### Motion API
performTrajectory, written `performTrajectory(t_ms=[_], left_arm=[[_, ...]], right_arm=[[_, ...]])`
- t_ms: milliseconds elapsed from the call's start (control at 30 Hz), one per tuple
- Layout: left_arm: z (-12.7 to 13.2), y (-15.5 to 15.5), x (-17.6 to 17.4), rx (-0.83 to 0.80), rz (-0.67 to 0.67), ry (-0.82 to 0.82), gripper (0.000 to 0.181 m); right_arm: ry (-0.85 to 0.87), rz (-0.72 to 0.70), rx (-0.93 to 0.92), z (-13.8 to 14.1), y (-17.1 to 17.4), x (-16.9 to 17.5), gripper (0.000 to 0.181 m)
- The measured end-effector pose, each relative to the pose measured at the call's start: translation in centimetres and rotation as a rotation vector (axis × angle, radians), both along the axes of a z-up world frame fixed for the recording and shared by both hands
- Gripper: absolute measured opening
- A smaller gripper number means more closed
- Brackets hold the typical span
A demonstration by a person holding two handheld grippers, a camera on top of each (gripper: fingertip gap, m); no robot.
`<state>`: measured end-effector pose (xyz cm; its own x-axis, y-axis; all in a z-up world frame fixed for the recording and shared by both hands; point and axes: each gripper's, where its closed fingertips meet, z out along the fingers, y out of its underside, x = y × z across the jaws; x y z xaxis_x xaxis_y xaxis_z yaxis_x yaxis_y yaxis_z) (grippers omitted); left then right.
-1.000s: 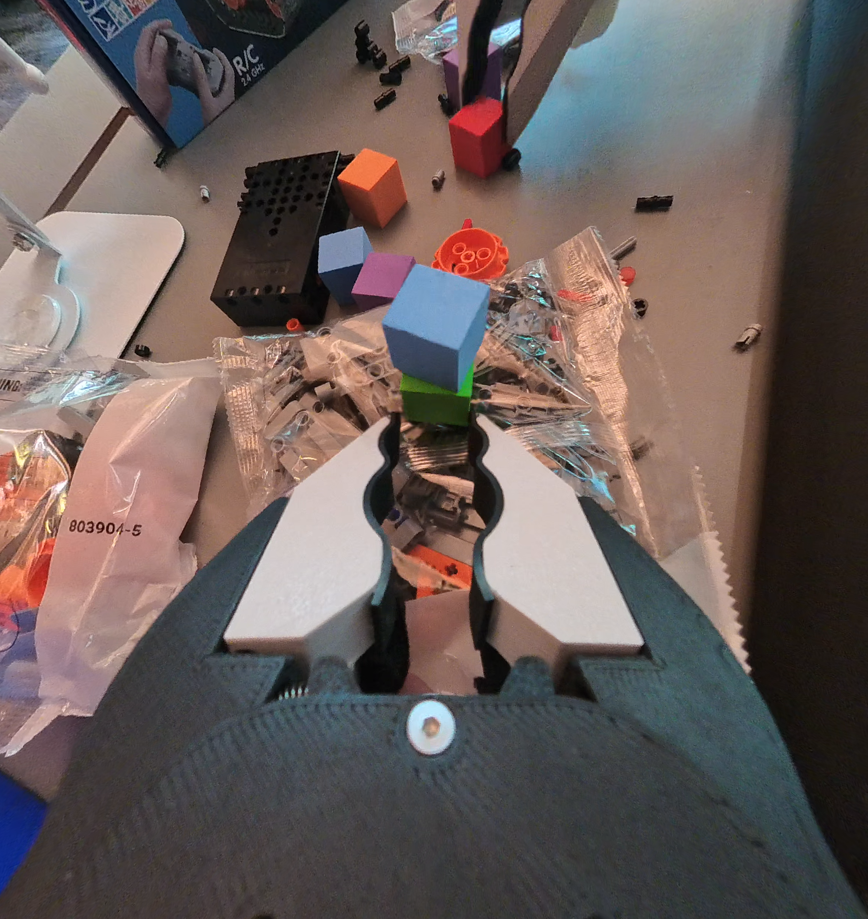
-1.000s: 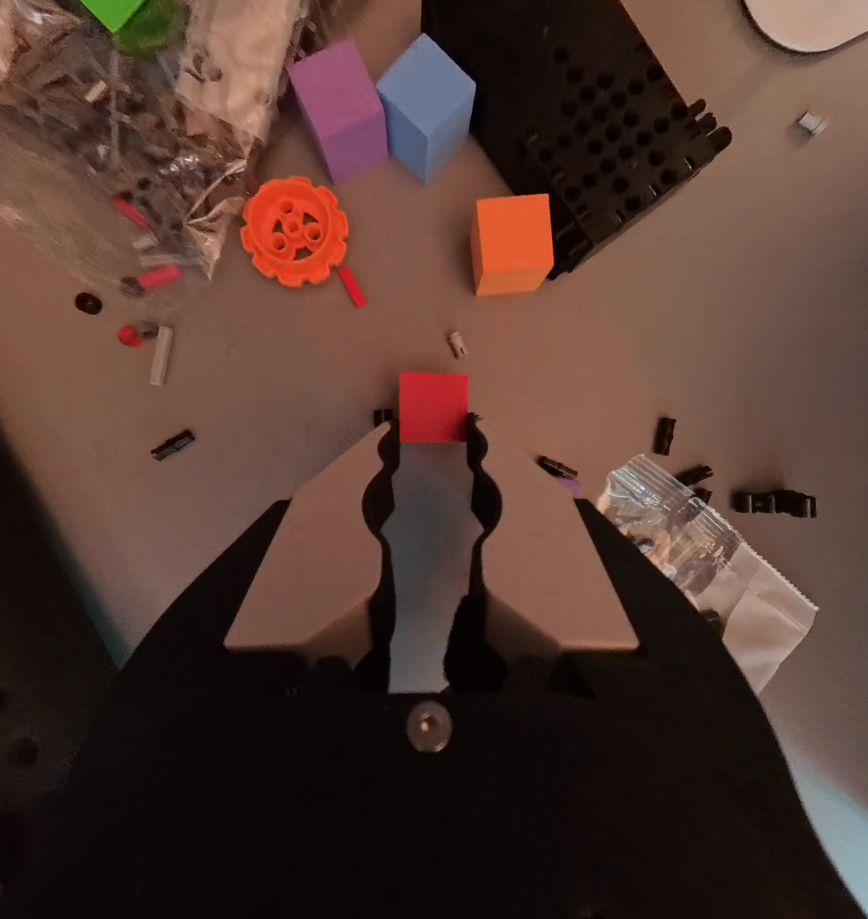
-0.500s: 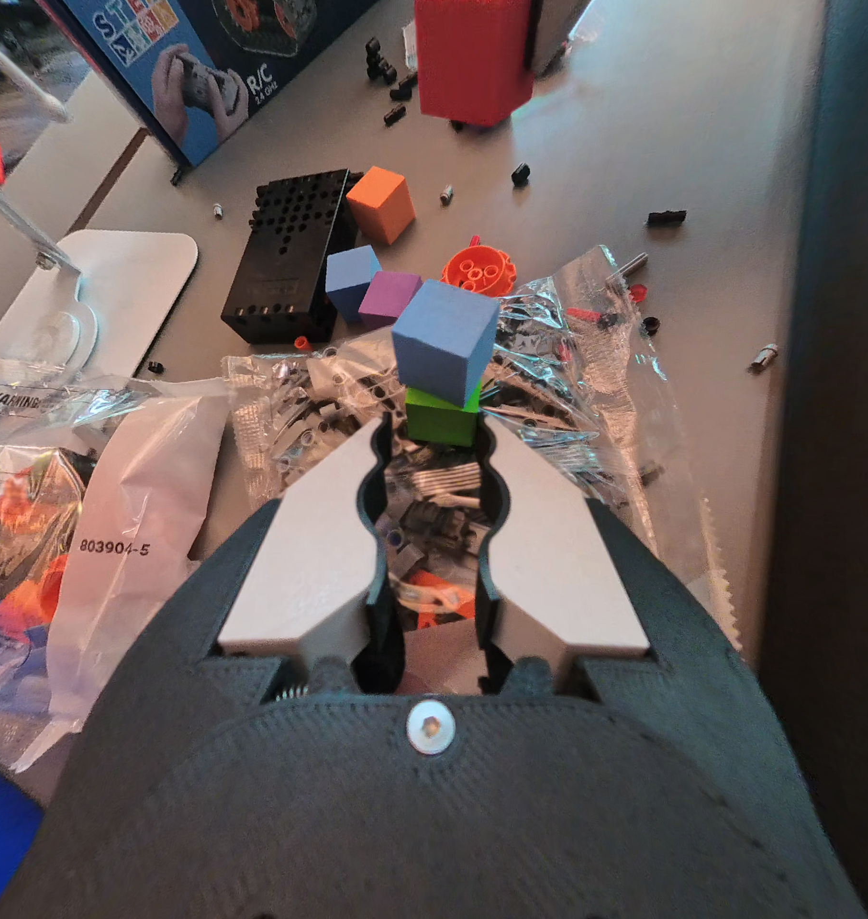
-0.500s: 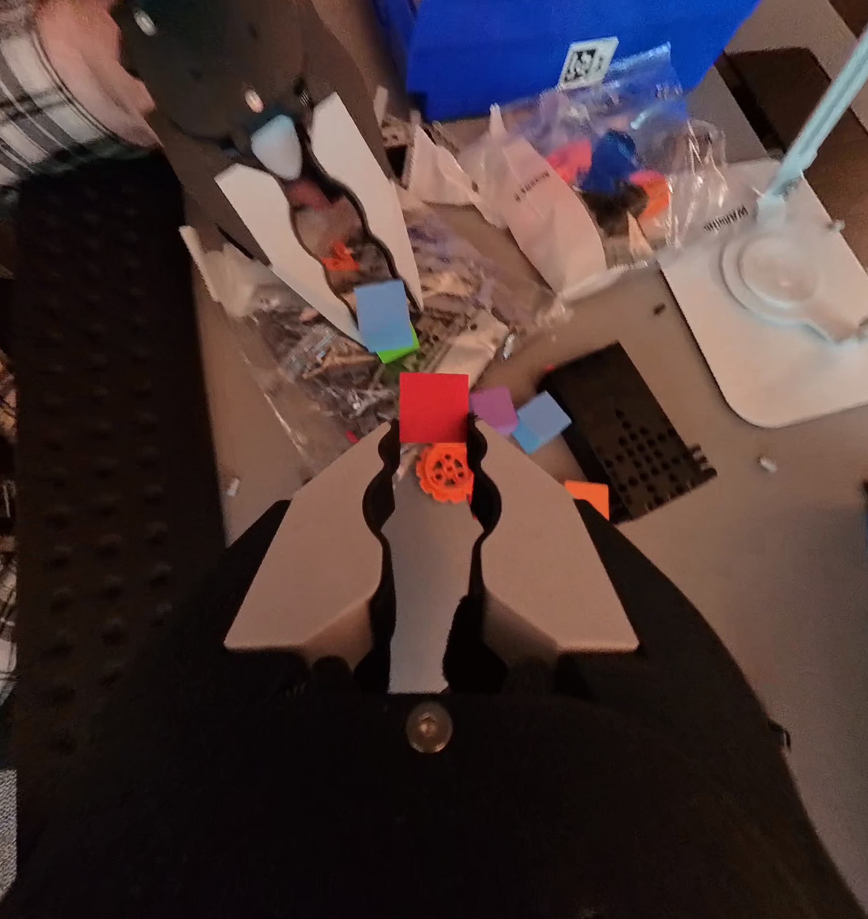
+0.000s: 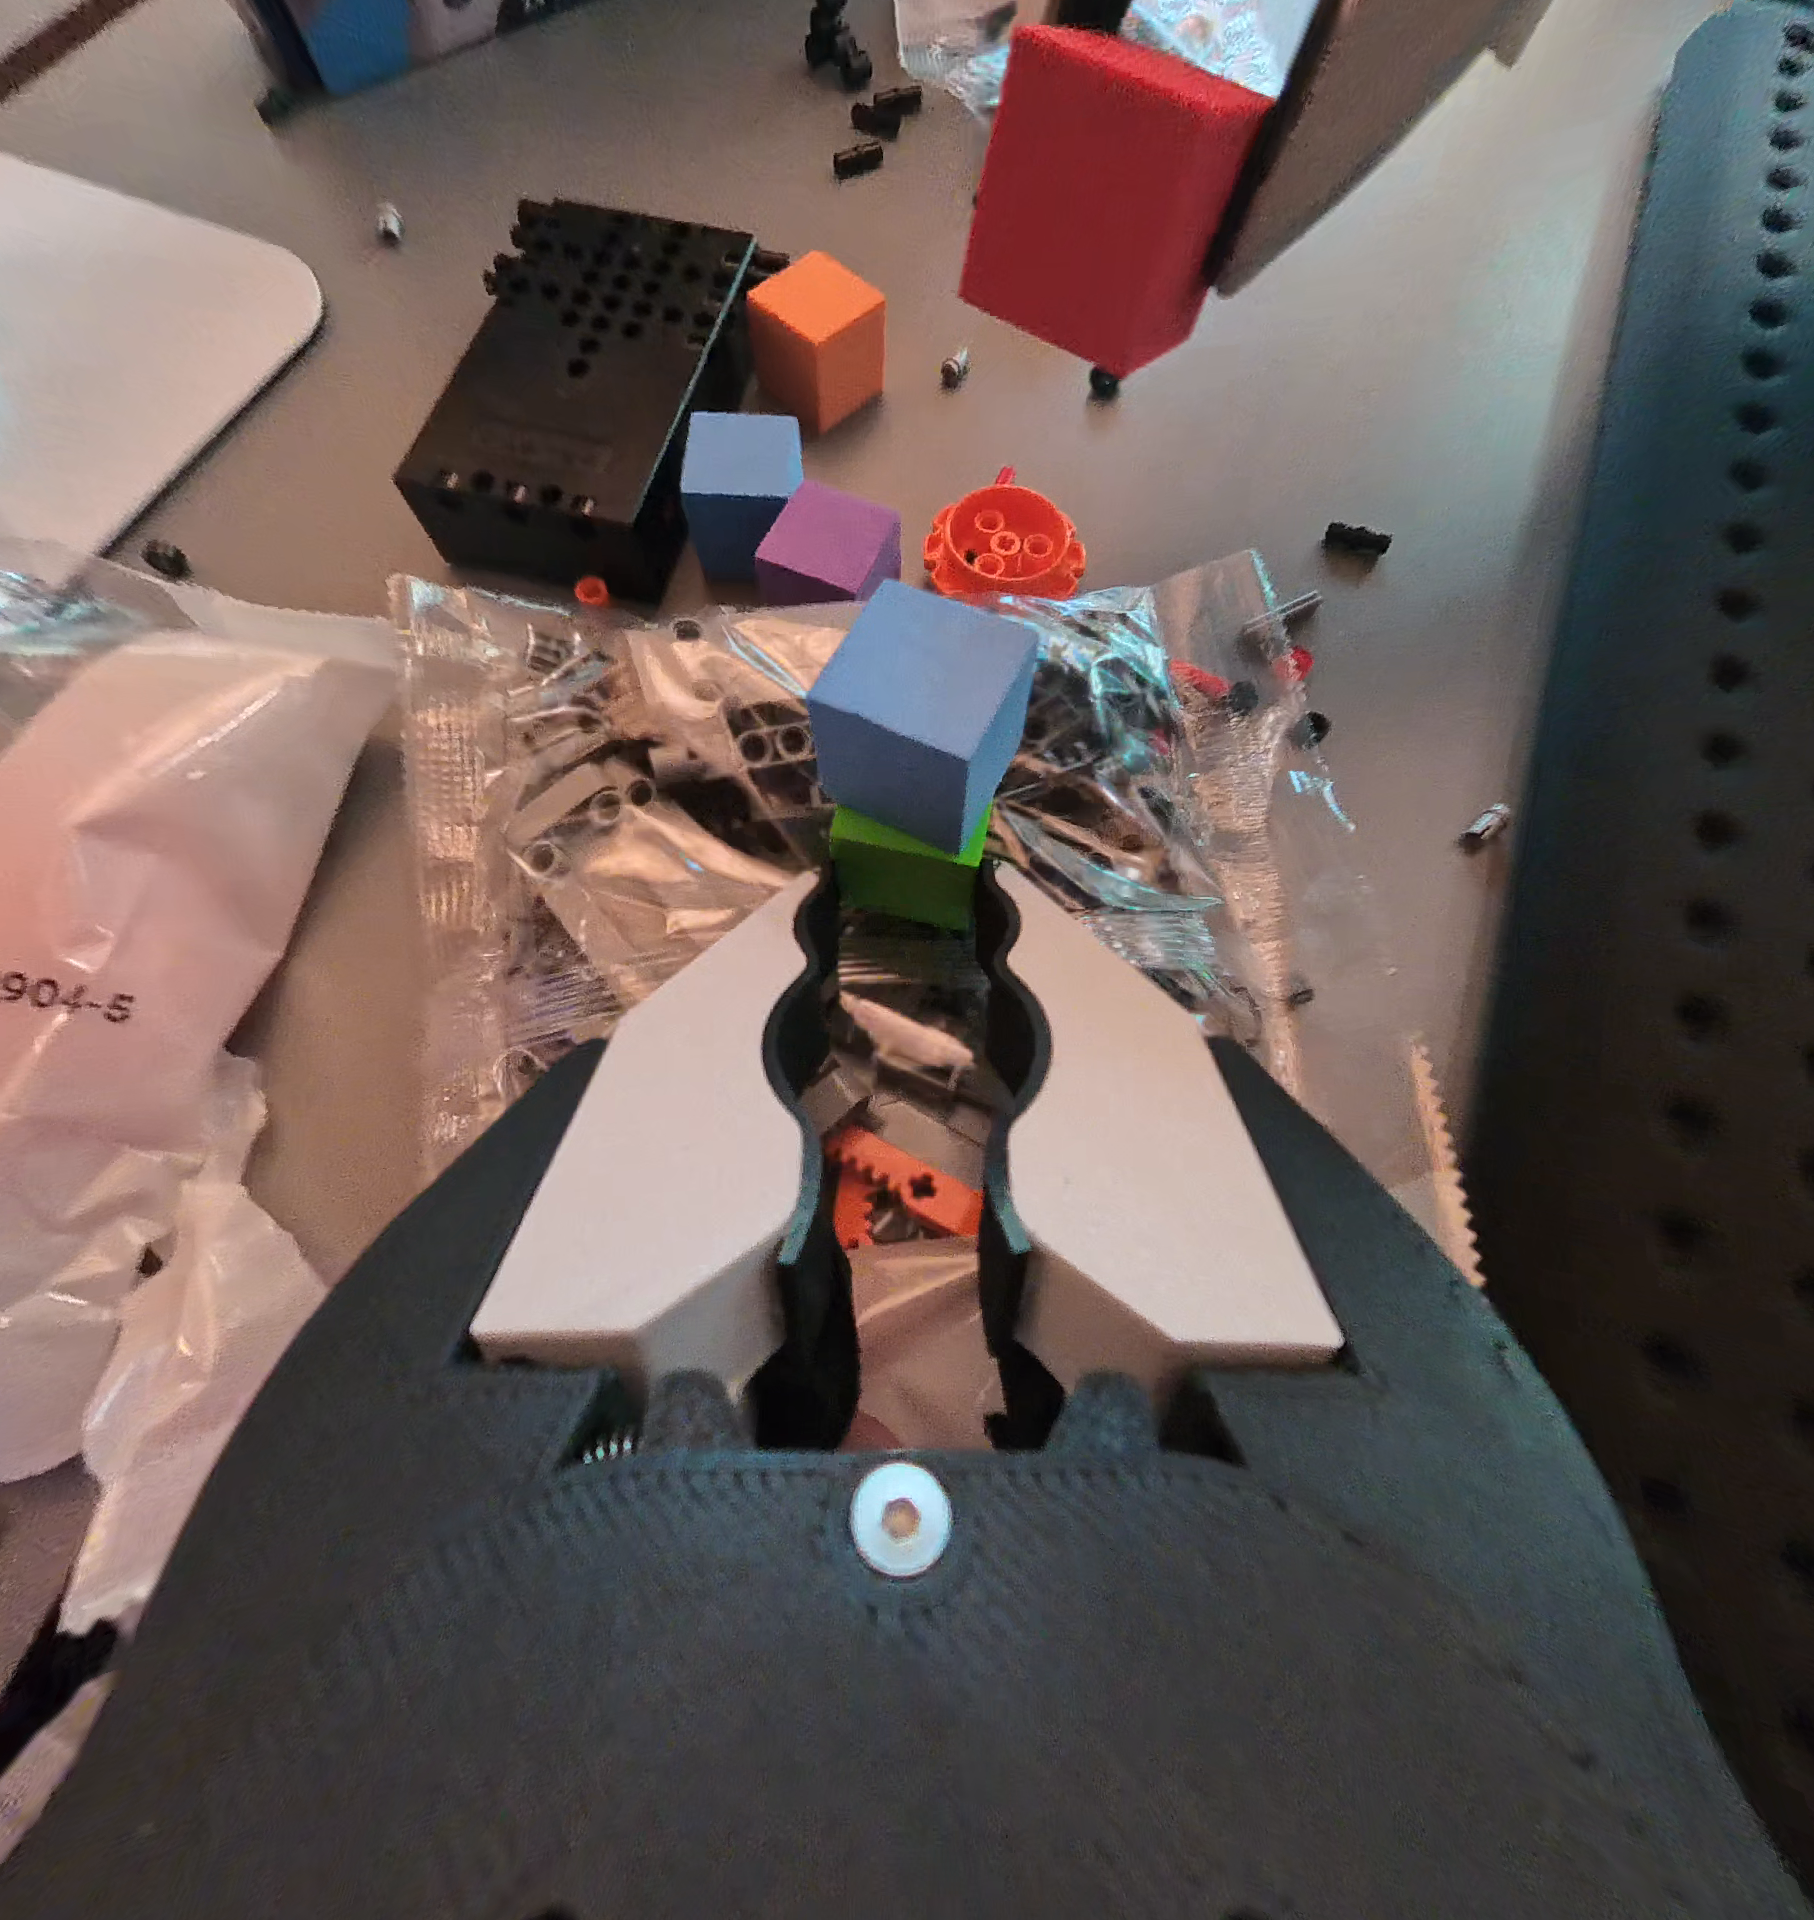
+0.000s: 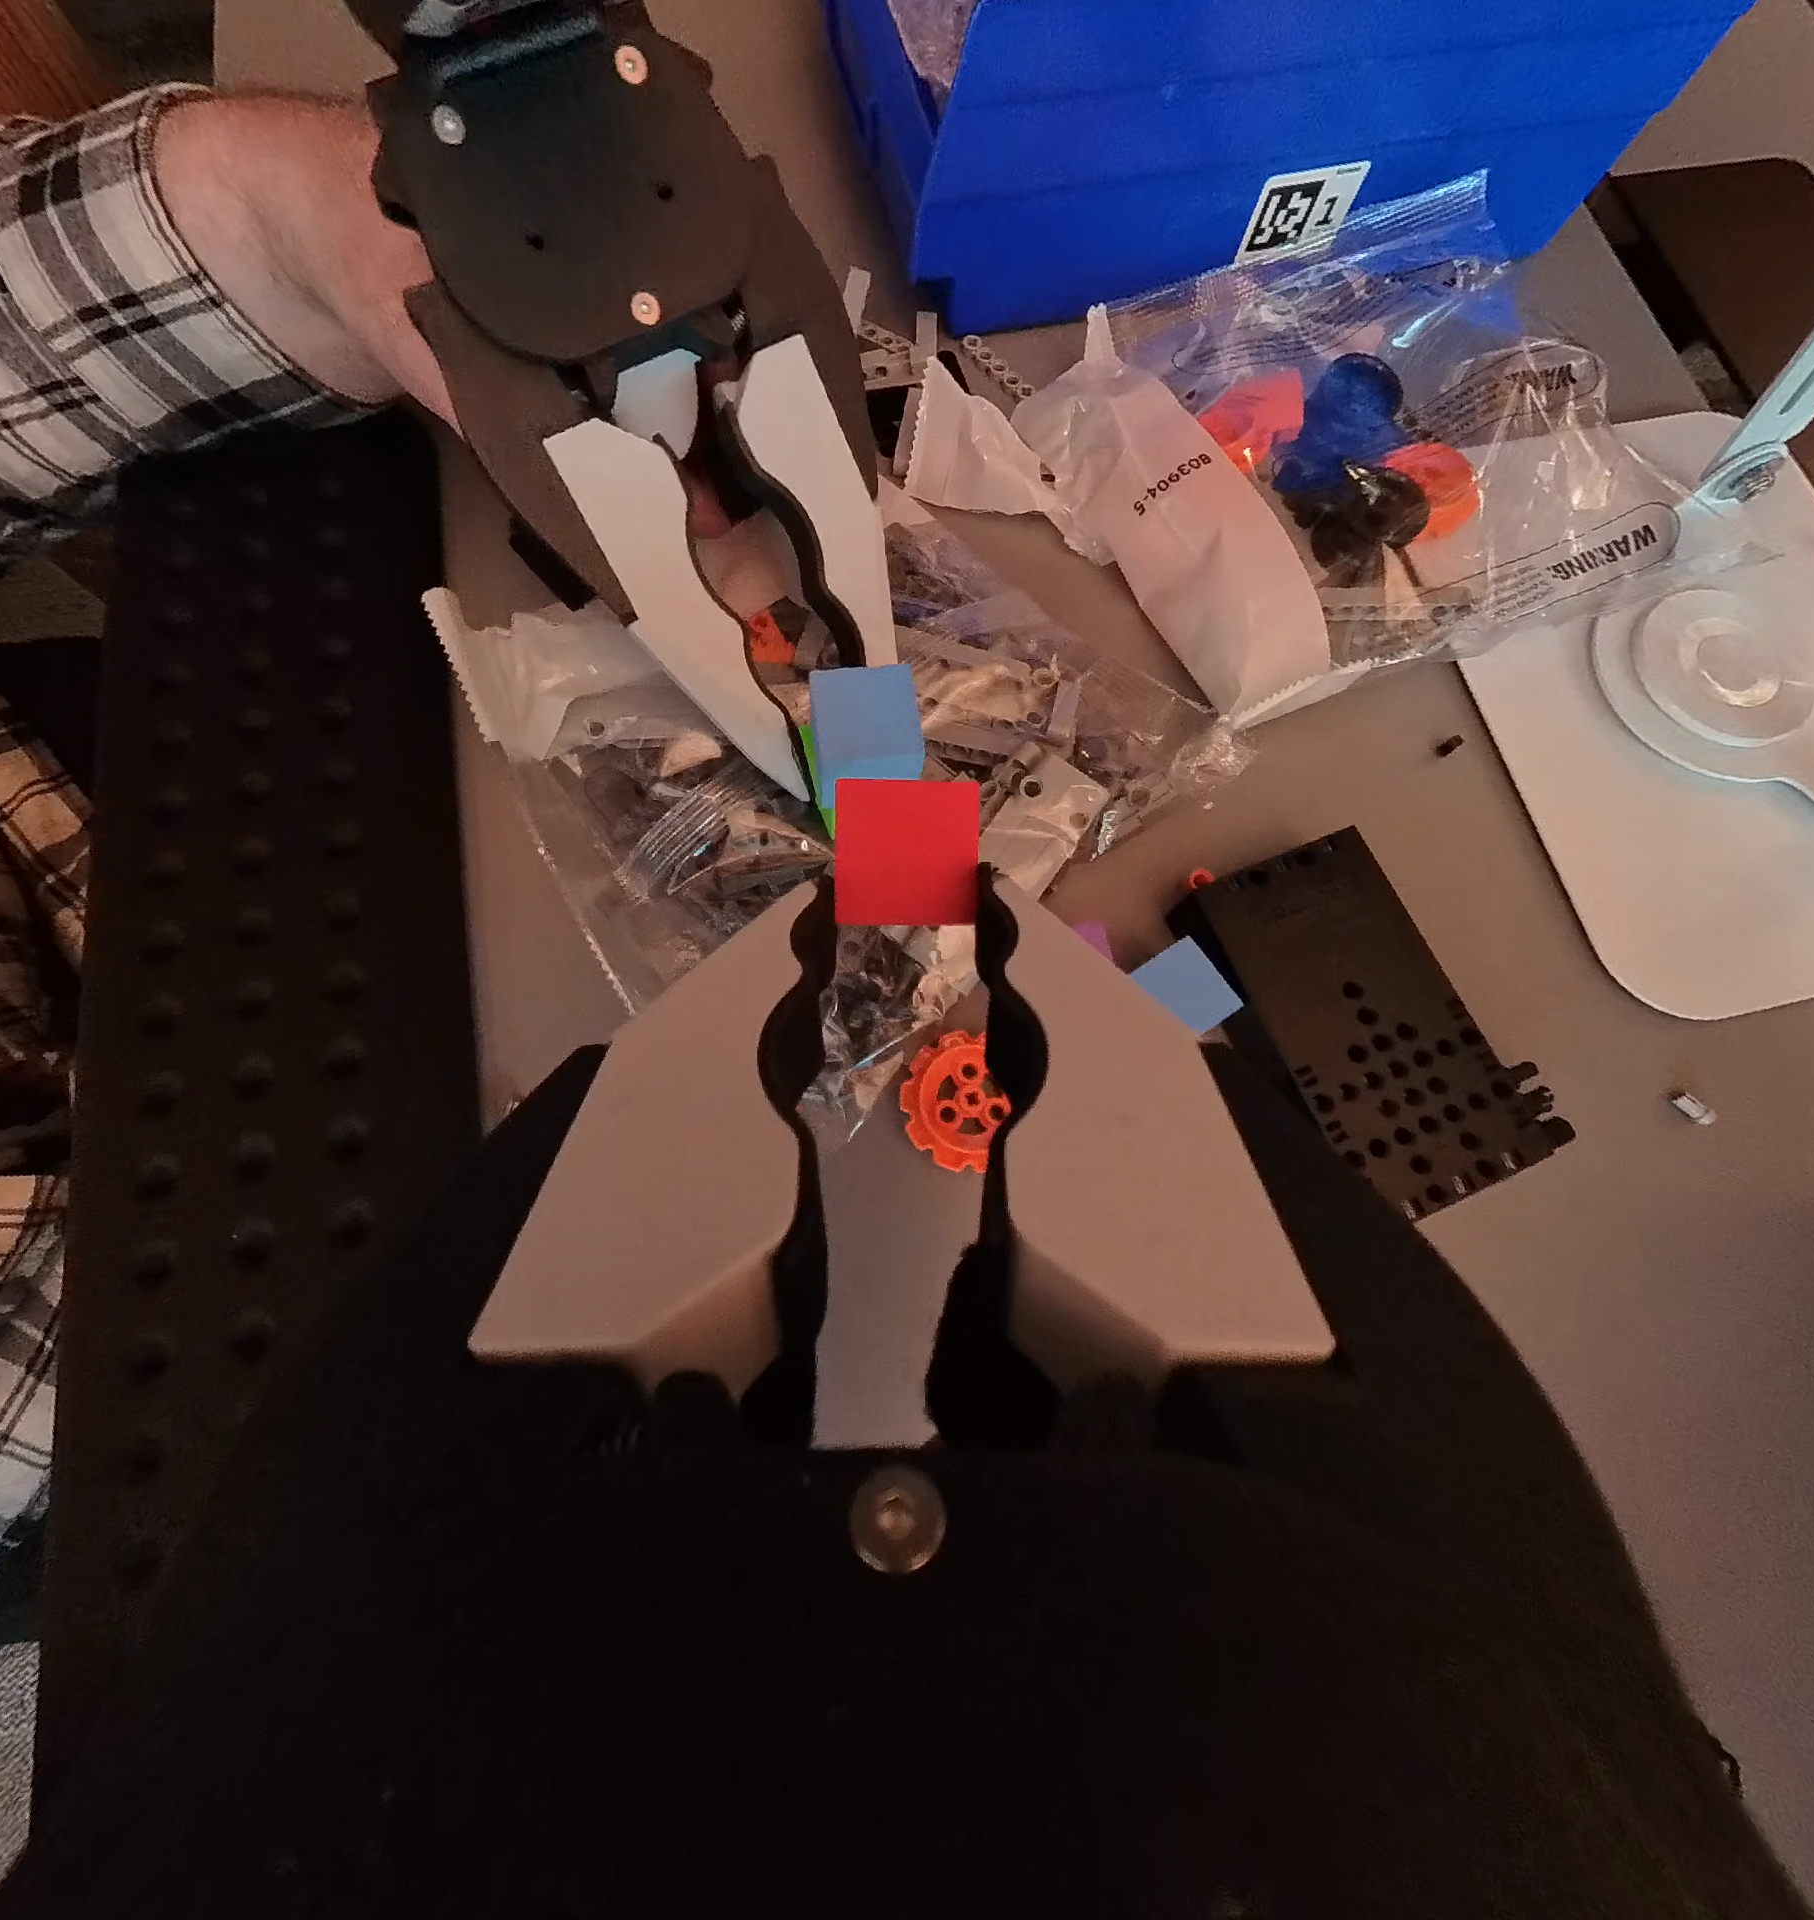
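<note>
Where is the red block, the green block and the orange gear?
red block (image 6: 907, 865), right wrist view, its front face.
green block (image 5: 901, 879), left wrist view, its near face.
orange gear (image 5: 1005, 542), left wrist view, its holed top.

The left gripper pinched a green cube with a blue cube sitting crooked on top. The right gripper squeezed a red cube near them.

In the right wrist view the red cube hides most of the green cube, leaving only a sliver, and the right finger covers most of the purple cube. The blue box is cut by the top edge. In the left wrist view the bagged parts are too small to identify (grey and black pieces), and the white base plate runs off the left edge.
</note>
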<state>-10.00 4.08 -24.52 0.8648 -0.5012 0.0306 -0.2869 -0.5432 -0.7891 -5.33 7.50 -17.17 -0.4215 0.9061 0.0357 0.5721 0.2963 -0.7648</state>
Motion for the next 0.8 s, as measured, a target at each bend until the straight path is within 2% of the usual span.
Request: performTrajectory(t_ms=[333,633,800], left_arm=[[-0.1,-0.1,0.3,-0.010,-0.010,-0.033,0.026],[0.0,-0.2,0.1,0.007,-0.022,-0.003,0.024],[-0.1,-0.3,0.1,0.005,-0.022,0.008,0.025]], right_arm=[[-0.052,0.096,0.021,-0.4,-2.5,-1.7,0.025],[-0.141,0.129,0.025,-0.5,-3.0,-3.7,0.025],[-0.217,0.139,0.062,-1.6,-2.9,-4.0,0.025]])
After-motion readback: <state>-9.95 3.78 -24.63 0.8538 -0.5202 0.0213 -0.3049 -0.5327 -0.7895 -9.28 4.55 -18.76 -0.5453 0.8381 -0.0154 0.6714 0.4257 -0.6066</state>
